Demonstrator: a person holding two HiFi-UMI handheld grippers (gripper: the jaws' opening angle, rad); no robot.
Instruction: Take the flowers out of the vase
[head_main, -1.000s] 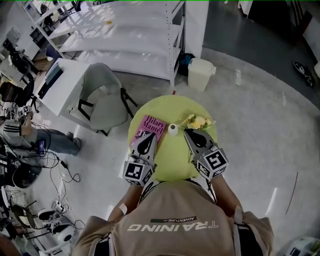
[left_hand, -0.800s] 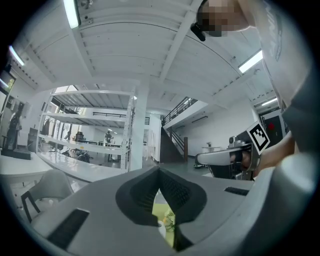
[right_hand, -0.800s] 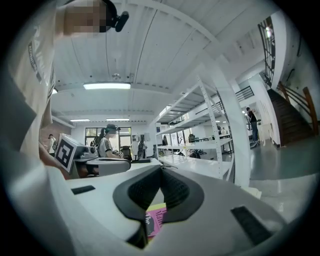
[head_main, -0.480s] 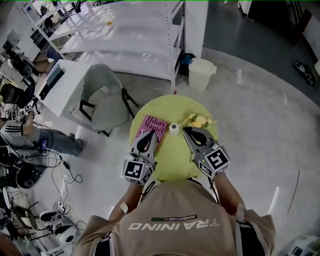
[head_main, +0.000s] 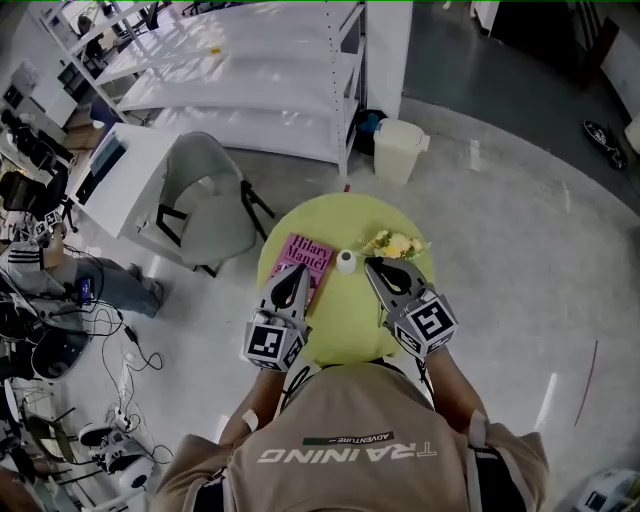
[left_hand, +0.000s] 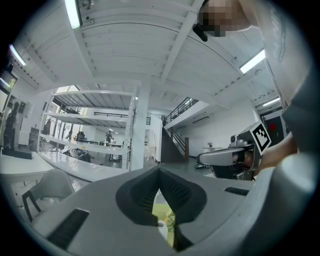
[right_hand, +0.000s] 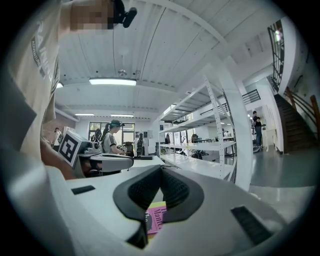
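Yellow-green table (head_main: 345, 310) carries a small white vase (head_main: 346, 261). Yellow flowers (head_main: 395, 243) sit just right of the vase and a pink book (head_main: 305, 255) just left of it. The left gripper (head_main: 297, 270) and right gripper (head_main: 370, 262) flank the vase, each with jaws pressed together, holding nothing.
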